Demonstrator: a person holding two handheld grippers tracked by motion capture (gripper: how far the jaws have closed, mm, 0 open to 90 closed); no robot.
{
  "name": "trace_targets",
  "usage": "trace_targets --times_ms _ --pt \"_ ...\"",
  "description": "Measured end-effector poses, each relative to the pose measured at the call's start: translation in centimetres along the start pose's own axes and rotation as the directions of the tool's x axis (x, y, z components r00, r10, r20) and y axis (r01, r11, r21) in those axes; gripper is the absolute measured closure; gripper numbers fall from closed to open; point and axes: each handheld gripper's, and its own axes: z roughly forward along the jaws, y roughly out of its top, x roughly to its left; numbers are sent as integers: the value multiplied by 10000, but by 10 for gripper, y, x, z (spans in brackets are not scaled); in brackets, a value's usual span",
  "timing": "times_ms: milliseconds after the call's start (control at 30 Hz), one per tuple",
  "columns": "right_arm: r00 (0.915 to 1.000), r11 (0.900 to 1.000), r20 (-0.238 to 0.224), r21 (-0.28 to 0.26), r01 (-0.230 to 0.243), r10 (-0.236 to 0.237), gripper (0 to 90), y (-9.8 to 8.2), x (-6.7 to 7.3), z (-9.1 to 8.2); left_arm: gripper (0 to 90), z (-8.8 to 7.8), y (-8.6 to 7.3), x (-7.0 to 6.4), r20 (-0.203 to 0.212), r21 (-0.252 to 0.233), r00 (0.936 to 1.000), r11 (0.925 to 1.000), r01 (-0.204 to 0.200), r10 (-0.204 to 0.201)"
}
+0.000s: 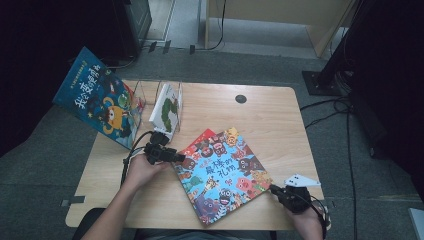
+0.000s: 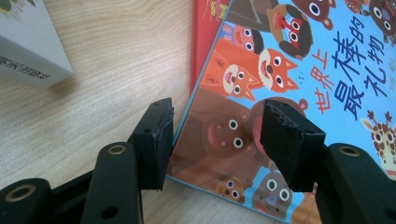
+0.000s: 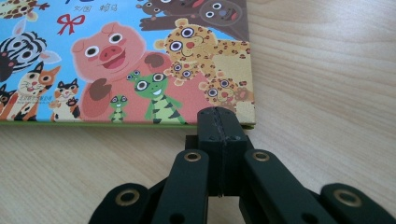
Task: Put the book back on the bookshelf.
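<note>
Lining up my left gripper (image 2: 215, 135), jaws open astride the picture book (image 1: 222, 172) edge; right gripper (image 3: 220, 122) jaws closed, empty. Next I must clamp and lift it off the tabletop (image 1: 270, 107).

left gripper (image 2: 215, 135): black jaws, brass rivets | right gripper (image 3: 219, 116): grey plate

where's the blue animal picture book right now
In the high view the blue animal picture book lies flat on the table, near its front edge, on top of a red book, between the left gripper and the right gripper.
</note>
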Motion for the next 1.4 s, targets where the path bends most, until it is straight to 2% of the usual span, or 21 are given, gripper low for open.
trace_targets --times_ms 233,333,367,533,1100,1200,1400 --pt "9999 10000 -60 -38 -89 89 900 8 -7 7 431 -5 -5 2 45 -106 9998 9998 186 -186" --pt "9999 9999 -71 -69 -95 94 900 13 -11 11 432 -6 -8 1 96 -5 9998 9998 189 -189" --pt "9999 9999 -85 -66 -121 121 900 14 -11 13 429 -6 -9 0 66 -9 9996 9996 289 -289" --pt "9999 9999 -140 -90 -99 98 900 23 -16 20 423 -10 -15 -3 -113 152 9997 9996 218 -216" --pt "9997 9998 -255 -195 -45 40 900 54 -30 49 415 -23 -39 -6 -148 133 9973 9973 725 -723" --pt "9993 9997 -363 -228 -64 56 900 60 -34 56 417 -24 -40 -5 -78 7 9953 9954 962 -961" --pt "9994 9998 -350 -208 35 -42 900 73 -35 67 410 -23 -39 -3 -381 29 9948 9955 949 -948"
